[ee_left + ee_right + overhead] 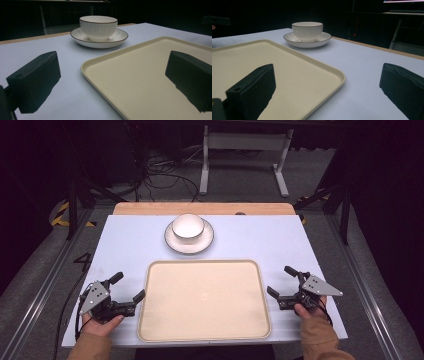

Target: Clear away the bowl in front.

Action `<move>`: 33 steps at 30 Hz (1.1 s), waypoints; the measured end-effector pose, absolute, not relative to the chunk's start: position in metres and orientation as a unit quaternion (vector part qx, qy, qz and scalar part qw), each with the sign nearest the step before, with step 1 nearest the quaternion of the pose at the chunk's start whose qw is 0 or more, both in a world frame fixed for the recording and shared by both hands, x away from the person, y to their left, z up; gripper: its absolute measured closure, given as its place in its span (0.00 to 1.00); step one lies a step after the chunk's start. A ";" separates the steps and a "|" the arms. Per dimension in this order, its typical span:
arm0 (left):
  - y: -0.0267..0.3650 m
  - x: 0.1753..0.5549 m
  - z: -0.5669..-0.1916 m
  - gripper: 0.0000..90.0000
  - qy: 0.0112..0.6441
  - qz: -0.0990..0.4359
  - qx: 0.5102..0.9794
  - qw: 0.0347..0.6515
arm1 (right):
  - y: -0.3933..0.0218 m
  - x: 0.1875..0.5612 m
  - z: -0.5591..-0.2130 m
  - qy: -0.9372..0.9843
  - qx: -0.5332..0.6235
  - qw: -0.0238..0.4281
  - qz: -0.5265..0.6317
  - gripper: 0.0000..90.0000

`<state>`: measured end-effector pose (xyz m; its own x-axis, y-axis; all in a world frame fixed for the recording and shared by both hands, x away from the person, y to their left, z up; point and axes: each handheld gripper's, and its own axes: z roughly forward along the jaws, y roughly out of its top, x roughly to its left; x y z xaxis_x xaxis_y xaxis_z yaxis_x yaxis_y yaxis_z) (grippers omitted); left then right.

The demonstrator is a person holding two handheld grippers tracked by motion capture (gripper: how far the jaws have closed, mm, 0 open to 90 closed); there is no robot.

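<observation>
Tray (pixel 204 301) lies long axis left-right; bowl (pixel 188 226) upright on saucer (pixel 172 240).

Glossy ceramic bowl (pixel 188 225); matt plastic tray (pixel 204 299).

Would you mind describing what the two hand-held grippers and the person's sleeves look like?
Both tools are black, each with two blocky black jaws. The left gripper and the right gripper each carry a grey three-cornered plate on top, dotted with small dark holes. A thin black cable trails from the left one. The sleeves are tan.
</observation>
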<state>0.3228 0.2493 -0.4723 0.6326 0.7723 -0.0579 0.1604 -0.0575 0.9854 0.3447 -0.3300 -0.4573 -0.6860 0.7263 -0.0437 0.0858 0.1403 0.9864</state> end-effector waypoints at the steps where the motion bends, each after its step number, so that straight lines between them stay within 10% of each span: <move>1: 0.249 0.323 -0.472 0.00 0.348 0.257 0.677 0.595 | -0.330 0.345 -0.457 0.704 0.288 0.272 0.589 0.01; 33: 0.245 0.322 -0.449 0.07 0.353 0.221 0.688 0.595 | -0.331 0.346 -0.457 0.704 0.291 0.267 0.590 0.01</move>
